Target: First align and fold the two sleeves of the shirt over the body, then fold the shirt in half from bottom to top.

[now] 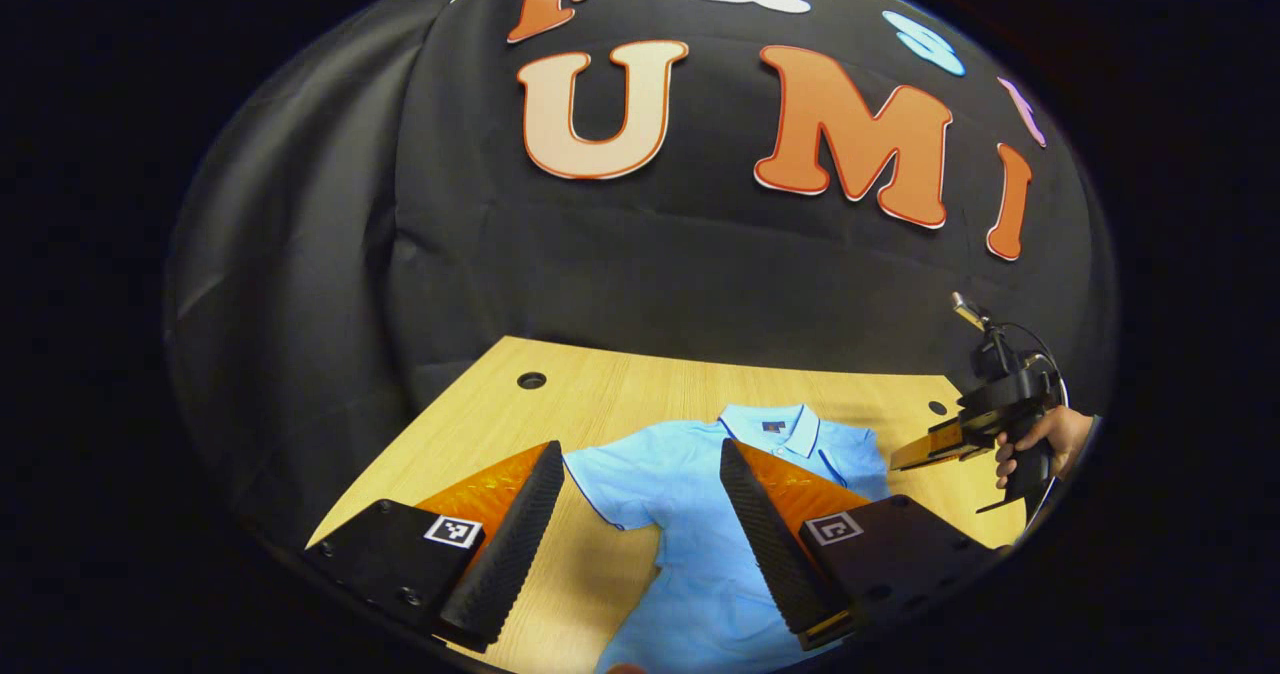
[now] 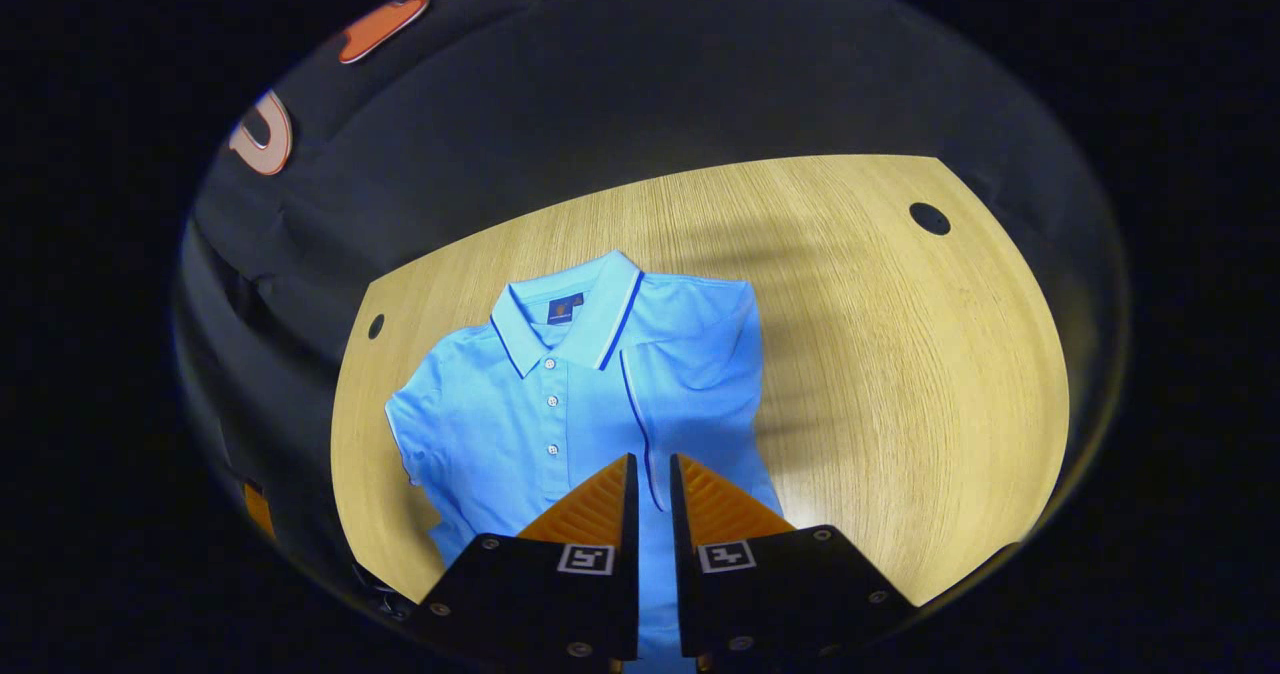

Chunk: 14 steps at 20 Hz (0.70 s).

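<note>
A: Start at the claws. How do they stand?

B: In the left gripper view, the left gripper (image 1: 640,544) has its fingers spread wide, nothing between them but table and cloth below. In the right gripper view, the right gripper (image 2: 652,494) has its fingers drawn almost together, a thin slit left between them; whether any cloth is caught there I cannot tell.

A: And the surface, the room?

B: A pale wooden table (image 2: 900,354) with round holes near its far corners, one hole (image 1: 531,380) at far left. Black cloth hangs as the wall behind and around it.

A: Anything else about?

B: In the left gripper view, at the far right, a hand (image 1: 1035,441) holds the other gripper above the table's right side, just beside the shirt. Its shadow streaks the wood in the right gripper view.

A: The shirt itself?

B: A light blue polo shirt (image 2: 560,404) lies flat, buttons up, mid-table. Its collar (image 2: 565,319) points to the far edge, the hem toward the near edge, so its long axis runs near to far. The left sleeve (image 1: 610,484) lies spread outward; the right side has a straight edge with cloth lying over the body.
</note>
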Each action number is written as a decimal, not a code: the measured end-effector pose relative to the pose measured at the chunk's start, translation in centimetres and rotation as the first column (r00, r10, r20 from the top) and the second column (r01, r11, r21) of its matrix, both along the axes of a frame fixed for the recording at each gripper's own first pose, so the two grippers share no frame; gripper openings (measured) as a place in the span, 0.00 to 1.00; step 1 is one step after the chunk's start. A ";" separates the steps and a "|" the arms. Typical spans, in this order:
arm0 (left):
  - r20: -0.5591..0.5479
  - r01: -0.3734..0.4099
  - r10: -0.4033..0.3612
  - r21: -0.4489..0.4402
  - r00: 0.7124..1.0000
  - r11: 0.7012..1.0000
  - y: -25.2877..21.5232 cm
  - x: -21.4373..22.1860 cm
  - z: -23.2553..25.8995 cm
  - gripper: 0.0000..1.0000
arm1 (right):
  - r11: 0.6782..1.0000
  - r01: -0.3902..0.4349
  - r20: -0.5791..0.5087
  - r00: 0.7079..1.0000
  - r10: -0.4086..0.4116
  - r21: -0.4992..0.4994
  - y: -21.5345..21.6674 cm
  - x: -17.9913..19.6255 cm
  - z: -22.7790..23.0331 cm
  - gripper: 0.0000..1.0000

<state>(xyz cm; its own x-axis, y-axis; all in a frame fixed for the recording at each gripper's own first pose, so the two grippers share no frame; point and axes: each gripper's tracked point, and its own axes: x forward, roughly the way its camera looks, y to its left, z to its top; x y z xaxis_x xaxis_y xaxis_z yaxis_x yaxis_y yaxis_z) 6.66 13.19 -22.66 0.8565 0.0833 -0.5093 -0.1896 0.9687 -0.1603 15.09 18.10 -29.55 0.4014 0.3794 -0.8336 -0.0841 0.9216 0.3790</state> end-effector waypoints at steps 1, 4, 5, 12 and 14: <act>-0.027 0.029 -0.030 -0.032 0.999 0.999 -0.3 0.6 -1.2 0.99 | 1.000 0.004 0.010 1.000 -0.003 -0.014 -0.4 -0.4 0.4 0.18; -0.161 0.087 -0.117 -0.184 0.980 0.979 -1.7 1.5 -6.4 0.99 | 0.998 0.025 0.058 0.998 -0.022 -0.058 -1.4 -1.4 1.5 0.32; -0.227 0.069 -0.115 -0.201 0.967 0.977 -1.4 1.7 -8.2 1.00 | 0.997 0.035 0.075 0.997 -0.030 -0.064 -1.7 -1.9 1.9 0.35; -0.420 0.035 -0.172 -0.315 0.891 0.948 -1.1 4.8 -15.1 1.00 | 0.992 0.119 0.156 0.981 -0.112 -0.039 -3.7 -5.0 4.7 0.70; -0.479 0.019 -0.172 -0.307 0.861 0.952 -0.7 5.2 -16.9 1.00 | 0.990 0.138 0.152 0.979 -0.136 -0.006 -4.3 -6.3 5.5 0.82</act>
<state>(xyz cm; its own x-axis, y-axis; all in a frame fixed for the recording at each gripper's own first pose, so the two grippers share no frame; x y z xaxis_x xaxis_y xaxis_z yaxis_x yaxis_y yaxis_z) 11.89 12.51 -39.51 0.4797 -0.1975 -0.8549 -0.2262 0.9135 -0.3380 8.75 13.84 -24.02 0.5701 0.2992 -0.7652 -0.0117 0.9342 0.3566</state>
